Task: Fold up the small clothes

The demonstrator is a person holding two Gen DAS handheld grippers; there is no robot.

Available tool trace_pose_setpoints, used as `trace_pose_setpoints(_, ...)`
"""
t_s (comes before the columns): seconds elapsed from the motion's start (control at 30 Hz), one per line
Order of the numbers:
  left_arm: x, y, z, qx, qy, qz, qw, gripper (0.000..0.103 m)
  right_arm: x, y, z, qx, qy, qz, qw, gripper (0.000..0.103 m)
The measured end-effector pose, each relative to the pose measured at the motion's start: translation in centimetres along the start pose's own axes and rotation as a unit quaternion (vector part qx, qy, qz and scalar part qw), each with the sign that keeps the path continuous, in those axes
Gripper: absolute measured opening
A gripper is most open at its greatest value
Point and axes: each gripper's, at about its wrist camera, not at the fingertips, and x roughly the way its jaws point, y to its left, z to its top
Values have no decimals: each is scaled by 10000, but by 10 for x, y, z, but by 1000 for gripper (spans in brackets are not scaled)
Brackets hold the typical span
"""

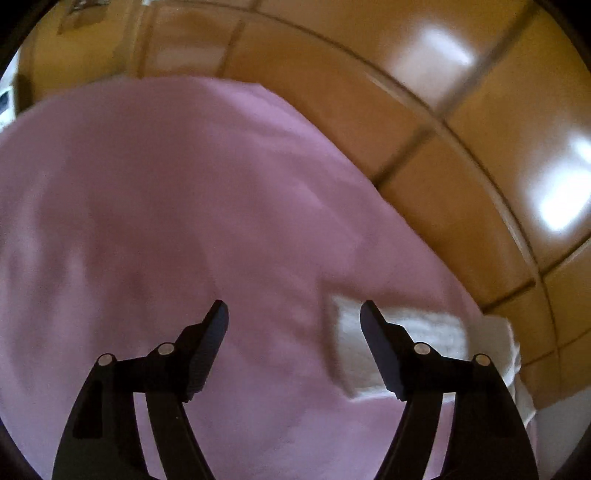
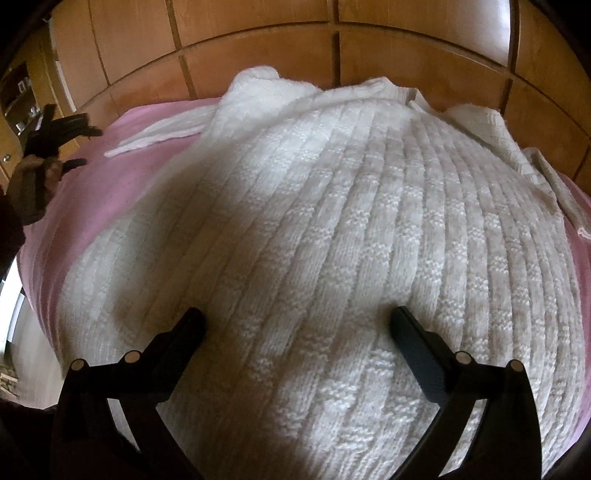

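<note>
A white knitted sweater (image 2: 332,258) lies spread flat on a pink cloth (image 2: 92,192), with wooden panels (image 2: 258,33) behind it at 12 o'clock. The right gripper (image 2: 297,325) hangs just over the sweater with its jaws wide apart and nothing in them. The left gripper (image 1: 293,314) is over the pink cloth, jaws wide apart and holding nothing, with a white knitted edge (image 1: 424,332) at 3 o'clock by its right finger.

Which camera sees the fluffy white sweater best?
The right wrist view: the white sweater fills it, spread on the pink sheet. The left wrist view catches only a small white edge beside the open left gripper.
</note>
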Motion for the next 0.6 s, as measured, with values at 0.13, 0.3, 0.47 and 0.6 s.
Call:
trace_pose_setpoints(0.13, 23, -33, -14, 487, -33, 219, 9986, 71, 1, -1, -1, 11, -22, -17, 10000, 101)
trace_pose_setpoints(0.3, 39, -69, -28, 1202, 395, 2, 9920, 10, 3, -2, -1, 18, -72, -66, 10000, 101)
trace_pose_setpoints(0.47, 15, -62, -16, 1364, -133, 630, 9886, 8, 3, -4, -2, 8, -86, -38, 10000, 101)
trace_pose_setpoints(0.6, -16, -17, 29, 715, -803, 1419, 9840, 7, 3, -6, -4, 11, -156, -23, 9999, 101)
